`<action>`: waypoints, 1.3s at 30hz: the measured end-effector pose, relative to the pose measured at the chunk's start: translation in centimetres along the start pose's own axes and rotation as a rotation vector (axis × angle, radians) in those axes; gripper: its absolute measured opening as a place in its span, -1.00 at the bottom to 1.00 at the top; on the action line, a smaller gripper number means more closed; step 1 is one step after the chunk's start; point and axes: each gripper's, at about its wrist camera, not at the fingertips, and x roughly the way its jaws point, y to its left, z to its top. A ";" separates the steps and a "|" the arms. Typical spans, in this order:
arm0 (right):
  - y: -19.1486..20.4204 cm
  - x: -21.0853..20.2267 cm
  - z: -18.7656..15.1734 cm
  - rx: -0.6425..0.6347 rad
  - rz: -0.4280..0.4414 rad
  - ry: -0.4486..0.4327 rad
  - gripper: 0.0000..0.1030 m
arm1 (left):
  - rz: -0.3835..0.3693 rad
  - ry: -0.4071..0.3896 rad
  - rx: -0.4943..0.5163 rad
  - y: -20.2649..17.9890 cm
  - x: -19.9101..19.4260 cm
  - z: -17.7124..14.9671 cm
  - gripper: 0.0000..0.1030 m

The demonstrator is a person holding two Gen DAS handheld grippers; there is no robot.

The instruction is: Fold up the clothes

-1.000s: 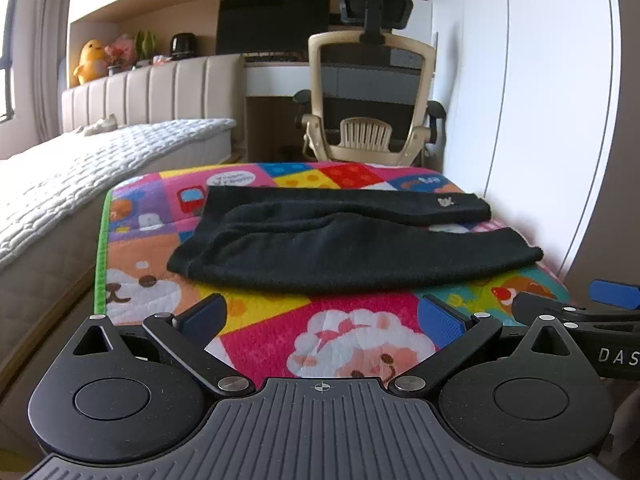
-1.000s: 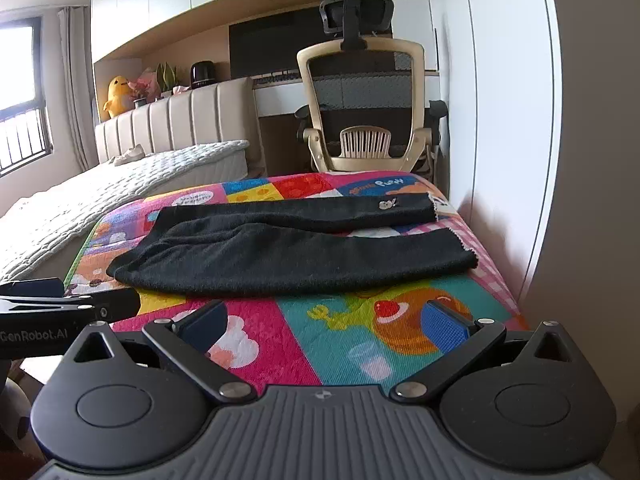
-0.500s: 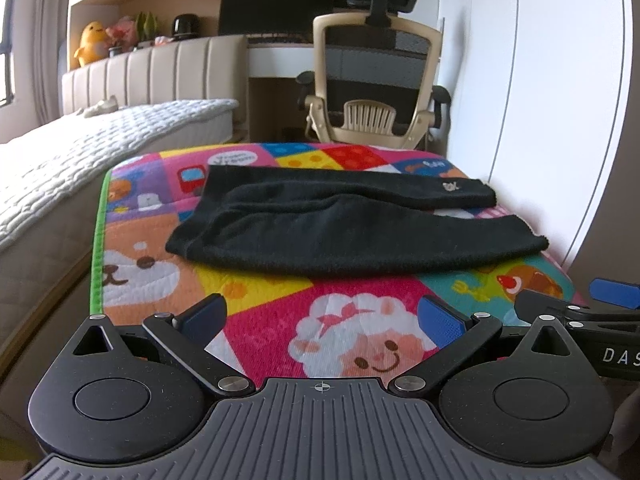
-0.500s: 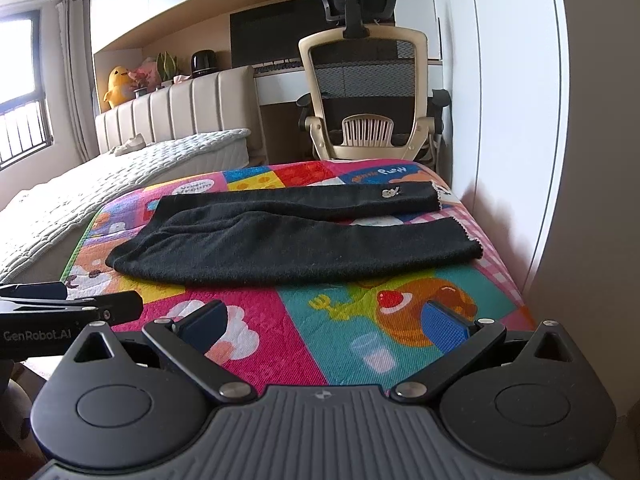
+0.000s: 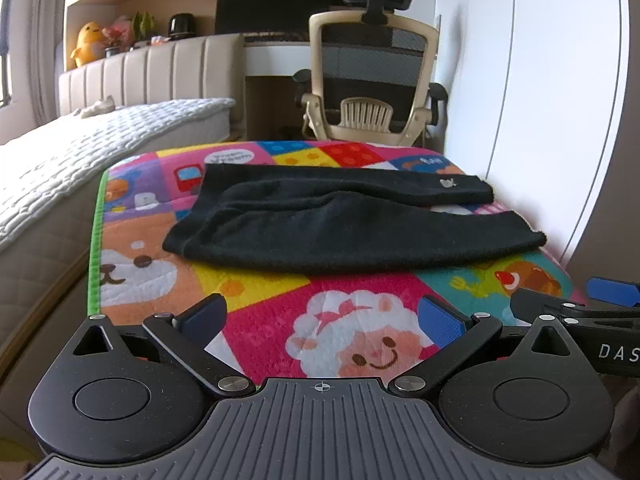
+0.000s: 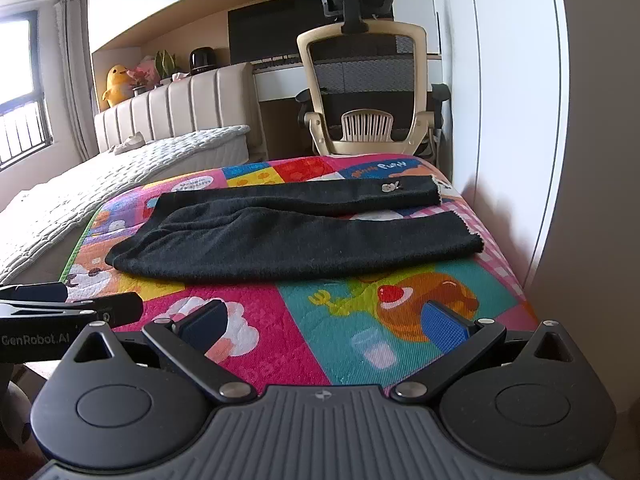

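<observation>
left gripper (image 5: pixel 320 314) wide open, empty | right gripper (image 6: pixel 324 322) likewise | black trousers (image 5: pixel 344 220) – seemingly folded lengthwise – on colourful mat (image 5: pixel 256 320)

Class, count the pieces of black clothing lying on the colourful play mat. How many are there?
1 visible: the black trousers, laid sideways across the middle of the play mat, legs pointing right, the far leg bearing a small logo. Anything under them would be hidden.
</observation>
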 end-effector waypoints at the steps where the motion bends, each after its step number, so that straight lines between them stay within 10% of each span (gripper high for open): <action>1: 0.0 0.0 0.0 0.001 0.000 0.000 1.00 | 0.000 0.000 0.001 0.0 0.0 0.0 1.00; 39: -0.2 0.7 -0.1 0.022 0.004 0.031 1.00 | -0.008 0.035 -0.008 -0.2 0.6 -0.1 1.00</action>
